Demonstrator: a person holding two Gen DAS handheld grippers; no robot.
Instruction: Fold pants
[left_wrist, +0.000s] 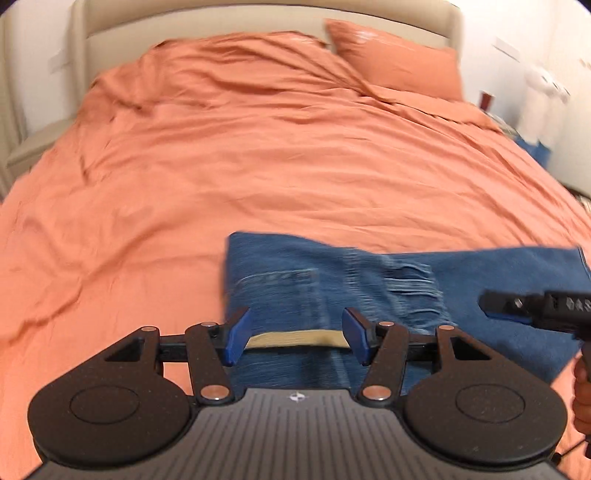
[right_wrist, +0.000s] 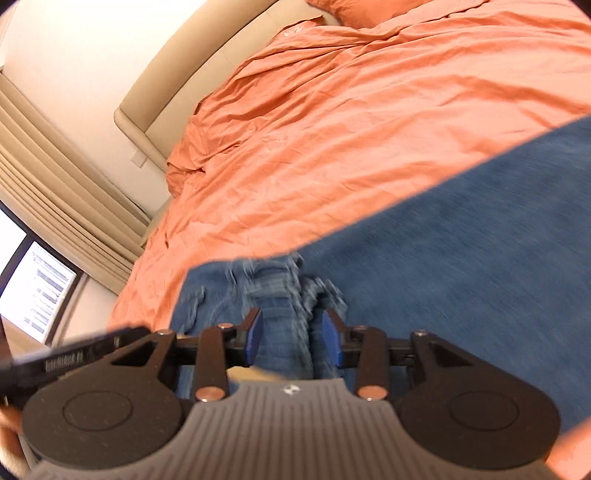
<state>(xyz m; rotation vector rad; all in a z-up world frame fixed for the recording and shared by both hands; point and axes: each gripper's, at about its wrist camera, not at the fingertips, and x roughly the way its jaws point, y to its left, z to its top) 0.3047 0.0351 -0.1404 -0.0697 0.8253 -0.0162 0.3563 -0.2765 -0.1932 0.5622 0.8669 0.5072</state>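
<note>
Blue jeans (left_wrist: 369, 280) lie folded on the orange bed cover (left_wrist: 258, 166), with a back pocket (left_wrist: 277, 291) and a ripped, frayed patch (left_wrist: 410, 284) facing up. My left gripper (left_wrist: 295, 325) stands open and wide just above the near edge, over a tan strip (left_wrist: 295, 338) at the waistband, with nothing pinched. My right gripper (right_wrist: 291, 325) hovers over the frayed denim (right_wrist: 266, 280), its pads apart and the cloth lying below them. From the left wrist view, the right gripper (left_wrist: 485, 304) comes in over the jeans' right part. The left gripper (right_wrist: 140, 330) shows at the right wrist view's left edge.
An orange pillow (left_wrist: 395, 62) leans on the beige headboard (left_wrist: 258, 18) at the far end. Beige curtains (right_wrist: 55, 166) and a window (right_wrist: 37, 288) lie beyond the bed's left side. Blurred items (left_wrist: 543, 96) stand by the wall at right. A hand (left_wrist: 581, 398) holds the right gripper.
</note>
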